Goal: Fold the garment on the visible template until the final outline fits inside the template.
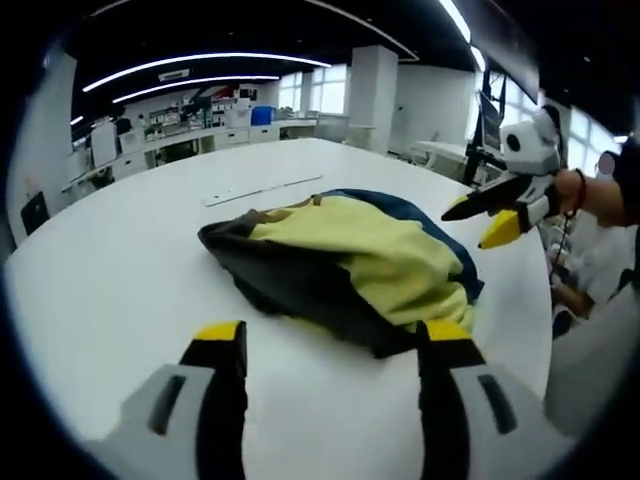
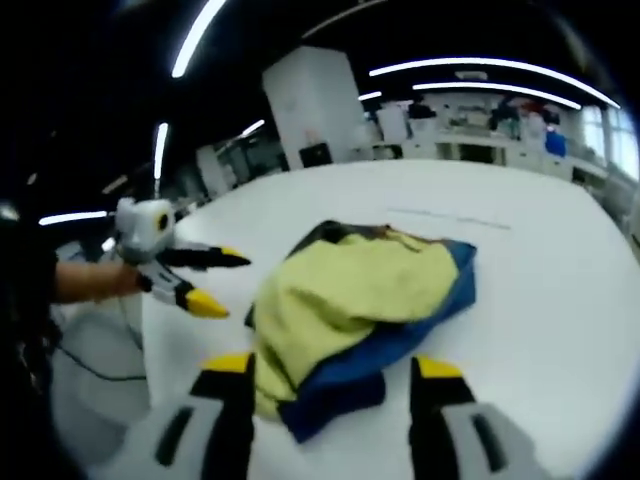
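Garment [image 1: 350, 265] x1, crumpled | table [image 1: 120, 270] x1 | grippers x2, both open

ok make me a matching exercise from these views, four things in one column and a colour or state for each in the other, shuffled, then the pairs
Things:
1. garment's inner lining
2. table
3. left gripper
4. garment

Colour or state:
A. white
B. open, holding nothing
C. crumpled in a heap
D. pale yellow

Pairs: 1-D, 2-A, 3-B, 4-C
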